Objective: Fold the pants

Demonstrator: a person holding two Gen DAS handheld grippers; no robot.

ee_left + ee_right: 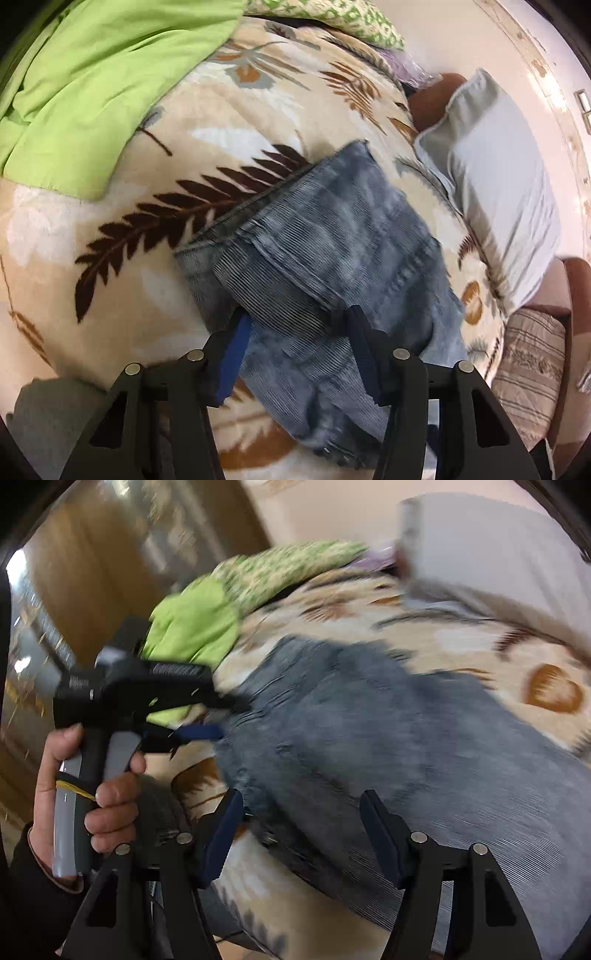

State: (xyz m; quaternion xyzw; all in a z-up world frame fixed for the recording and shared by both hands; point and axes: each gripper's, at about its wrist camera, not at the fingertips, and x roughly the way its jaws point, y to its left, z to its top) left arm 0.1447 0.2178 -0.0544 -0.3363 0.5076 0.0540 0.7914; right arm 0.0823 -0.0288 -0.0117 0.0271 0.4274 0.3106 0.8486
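Left tool [295, 325] and right tool [301, 812] gape over jeans [332, 240] (no legible writing).

Right wrist view smeared by motion blur throughout; the room at 10 o'clock is only brown and grey streaks, nothing there readable. Pants [369, 738] blurred, seams and hem lines lost, lower part cut off by the rim at 4 o'clock. Left tongs [221, 716] tips blur into the denim edge at 9 o'clock; contact cannot be told. In the left wrist view, the pants [332, 236] waist end runs under the left tongs [295, 321] and out of frame at 6 o'clock. Pillow [495, 199] soft-edged at 3 o'clock. Green cloth [96, 74] cut off at 10 o'clock.
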